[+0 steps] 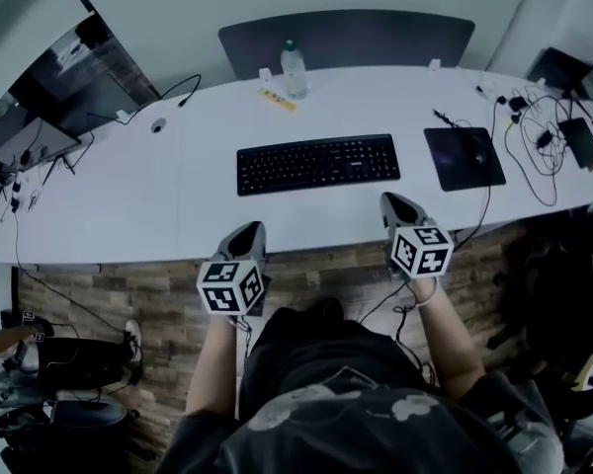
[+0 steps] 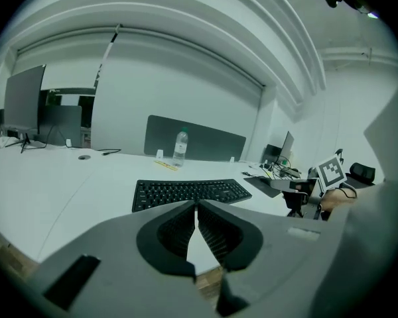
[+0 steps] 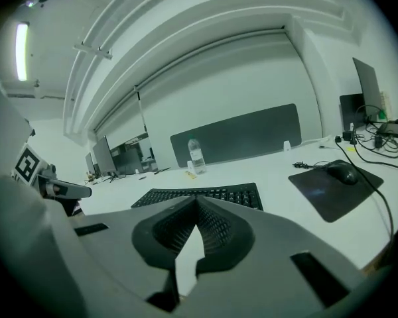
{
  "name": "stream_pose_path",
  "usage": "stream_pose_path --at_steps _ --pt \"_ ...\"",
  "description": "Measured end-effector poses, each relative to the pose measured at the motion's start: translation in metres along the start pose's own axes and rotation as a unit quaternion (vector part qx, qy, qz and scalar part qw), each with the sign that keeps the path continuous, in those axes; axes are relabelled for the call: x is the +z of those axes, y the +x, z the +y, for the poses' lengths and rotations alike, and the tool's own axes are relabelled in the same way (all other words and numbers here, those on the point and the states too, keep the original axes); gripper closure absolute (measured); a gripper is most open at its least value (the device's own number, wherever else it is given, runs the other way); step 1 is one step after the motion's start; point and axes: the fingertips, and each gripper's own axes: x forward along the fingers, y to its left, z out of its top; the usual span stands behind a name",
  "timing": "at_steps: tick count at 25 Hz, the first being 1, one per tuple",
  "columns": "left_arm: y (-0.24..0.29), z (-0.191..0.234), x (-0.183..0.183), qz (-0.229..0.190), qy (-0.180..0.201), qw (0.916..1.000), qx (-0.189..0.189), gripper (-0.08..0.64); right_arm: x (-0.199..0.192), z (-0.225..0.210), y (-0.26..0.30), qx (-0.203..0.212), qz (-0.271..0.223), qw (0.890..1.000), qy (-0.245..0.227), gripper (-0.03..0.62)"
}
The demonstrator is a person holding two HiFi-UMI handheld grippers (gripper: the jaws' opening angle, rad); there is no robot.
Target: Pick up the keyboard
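Observation:
A black keyboard (image 1: pixel 318 163) lies flat in the middle of the white desk (image 1: pixel 178 196). It also shows in the left gripper view as the keyboard (image 2: pixel 189 192) and in the right gripper view as the keyboard (image 3: pixel 205 195), just beyond each pair of jaws. My left gripper (image 1: pixel 249 231) hovers at the desk's near edge, short of the keyboard's left end, shut and empty (image 2: pixel 196 205). My right gripper (image 1: pixel 393 201) sits over the near edge below the keyboard's right end, shut with nothing between its fingers (image 3: pixel 196 201). Neither touches the keyboard.
A clear water bottle (image 1: pixel 293 69) and a yellow strip (image 1: pixel 276 99) stand behind the keyboard. A black mouse pad with a mouse (image 1: pixel 464 157) lies to the right, with tangled cables (image 1: pixel 534 131) beyond. A monitor (image 1: pixel 54 92) stands at the left. A grey divider panel (image 1: pixel 346 38) backs the desk.

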Motion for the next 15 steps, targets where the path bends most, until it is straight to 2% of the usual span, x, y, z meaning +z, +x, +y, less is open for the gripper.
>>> stream_pose_path --at_steps 4,10,12,15 --pt "0.016 0.0 0.007 0.006 0.024 0.9997 -0.008 0.546 0.0 -0.003 0.013 0.003 0.003 1.0 0.006 0.591" --pt "0.054 0.002 0.016 0.024 0.052 0.9973 -0.046 0.447 0.005 -0.016 0.032 -0.008 0.009 1.0 0.007 0.591" --pt "0.067 0.003 0.02 0.03 0.06 0.9955 -0.067 0.392 0.01 -0.024 0.04 -0.015 0.011 1.0 0.007 0.591" --pt "0.09 0.009 0.023 0.046 0.082 0.9913 -0.093 0.273 0.02 -0.033 0.057 -0.02 0.014 1.0 0.003 0.591"
